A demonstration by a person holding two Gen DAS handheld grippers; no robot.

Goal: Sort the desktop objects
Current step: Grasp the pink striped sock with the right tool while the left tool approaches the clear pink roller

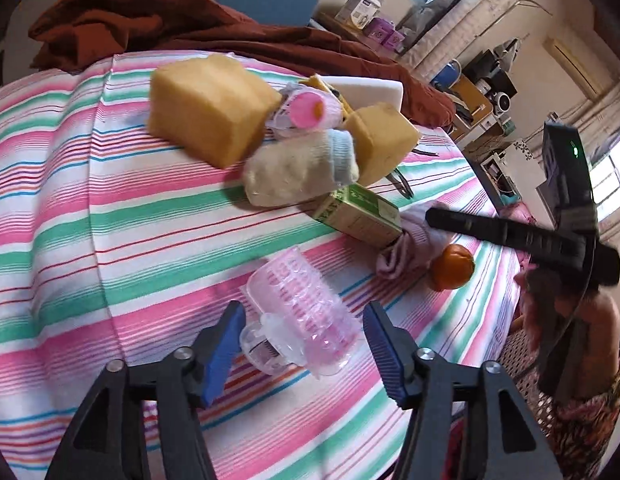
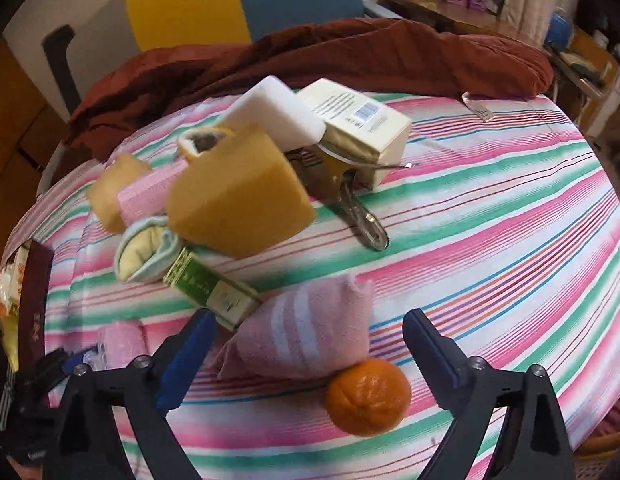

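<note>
The clear pink plastic cup (image 1: 299, 312) lies on its side on the striped tablecloth (image 1: 69, 200), near the table's front edge and apart from the pile toward the middle. The left gripper (image 1: 305, 344) has its blue pads spread on either side of the cup, released, not pressing on it. The cup looks light, thin and stiff, with a ribbed wall and a small handle (image 1: 257, 340) on the near side. It is probably slippery and may roll or flex if squeezed hard, so a gentle pinch across the ribbed middle seems safest.

The right gripper (image 2: 310, 352) hovers wide open over a folded pink sock (image 2: 301, 332) and an orange (image 2: 368, 396), which lie touching near the table's right edge. The sock is soft and will bunch; the orange is round and firm and could roll away.

Further in, a green box (image 2: 213, 288) leans beside a rolled pale sock (image 2: 143, 256), with yellow sponges (image 2: 239, 204), a white foam block (image 2: 277, 116) and a cream box (image 2: 362, 124) heaped behind.
</note>
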